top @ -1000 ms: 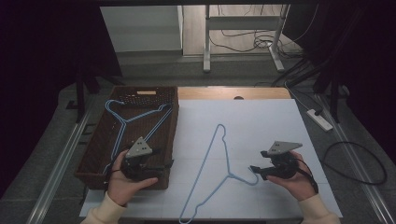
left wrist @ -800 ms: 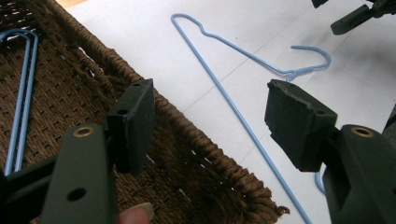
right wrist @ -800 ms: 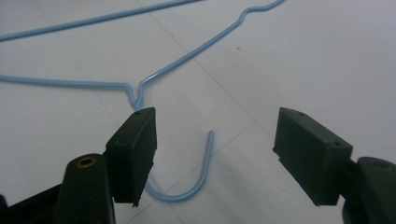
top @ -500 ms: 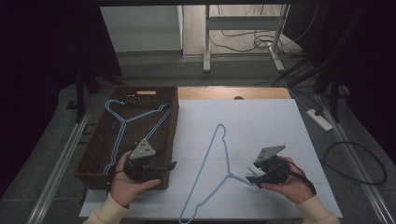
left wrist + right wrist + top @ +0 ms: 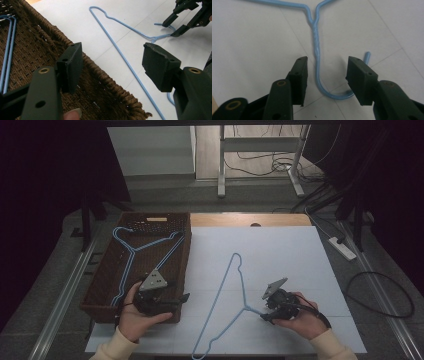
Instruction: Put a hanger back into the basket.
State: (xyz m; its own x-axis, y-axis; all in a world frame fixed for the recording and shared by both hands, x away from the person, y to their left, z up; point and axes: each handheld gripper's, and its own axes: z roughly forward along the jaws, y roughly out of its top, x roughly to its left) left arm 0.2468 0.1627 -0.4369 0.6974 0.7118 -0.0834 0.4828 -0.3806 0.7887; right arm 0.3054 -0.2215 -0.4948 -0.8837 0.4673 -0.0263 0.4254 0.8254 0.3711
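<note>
The right gripper (image 5: 327, 80), jaws just closing yet apart, straddles the hanger's (image 5: 316, 47) hook near the table's (image 5: 300, 255) front edge.

The high view looks forward and down from above the near edge of the desk (image 5: 280, 255), far enough off to take in the whole white top, the basket (image 5: 102, 285) at its left edge and the floor beyond. The left gripper view sits low and close over the basket's rim (image 5: 105, 75), facing across the desk toward the right gripper (image 5: 178, 21). The right gripper view looks steeply down from very near at the blue hanger (image 5: 317, 50)'s hook, a part all three views share.
</note>
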